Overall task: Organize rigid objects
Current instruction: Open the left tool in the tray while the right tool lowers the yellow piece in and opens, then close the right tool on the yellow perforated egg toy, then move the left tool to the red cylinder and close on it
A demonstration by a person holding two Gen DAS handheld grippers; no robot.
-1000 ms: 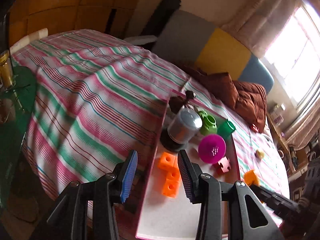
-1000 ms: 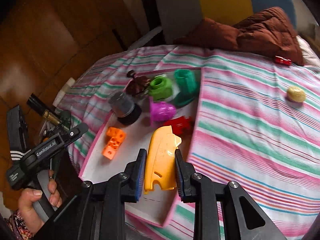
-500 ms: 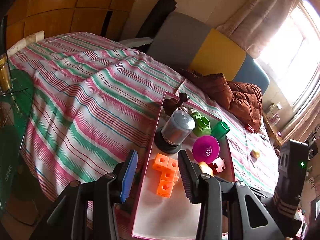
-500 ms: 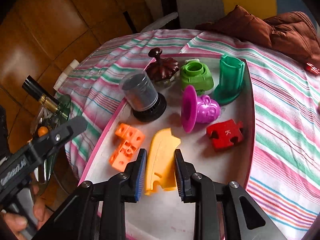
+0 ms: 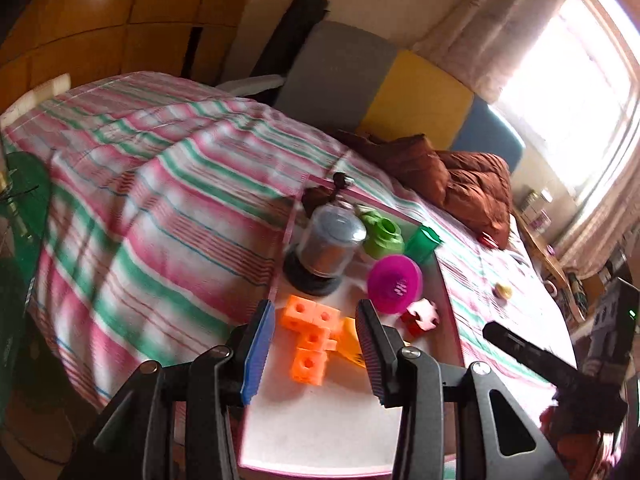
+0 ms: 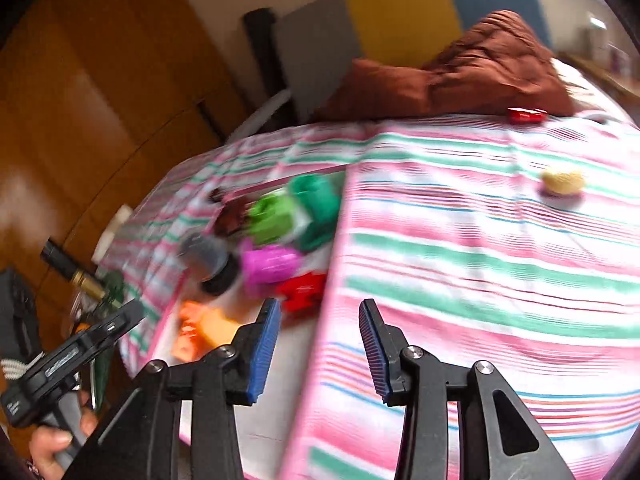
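A pink-rimmed white tray [image 5: 320,432] lies on the striped bed. On it sit an orange cube cluster [image 5: 310,336], a yellow-orange piece [image 5: 349,342], a red puzzle piece [image 5: 420,316], a magenta toy [image 5: 394,283], a grey dome on a black base [image 5: 326,250], two green pieces [image 5: 382,234] and a brown piece. My left gripper [image 5: 316,350] is open over the tray's near end. My right gripper [image 6: 318,346] is open and empty above the tray's right rim [image 6: 324,320]. The yellow-orange piece [image 6: 216,326] lies beside the orange cubes [image 6: 186,334].
A yellowish object [image 6: 562,182] and a small red toy [image 6: 526,115] lie on the striped cover [image 6: 480,260] right of the tray. A brown cushion [image 6: 460,76] lies at the back. A dark bottle [image 6: 68,270] and green side table stand to the left.
My right gripper has opened, left the yellow-orange piece on the tray next to the orange cubes, and pulled back and to the right. The left gripper stays open over the tray.
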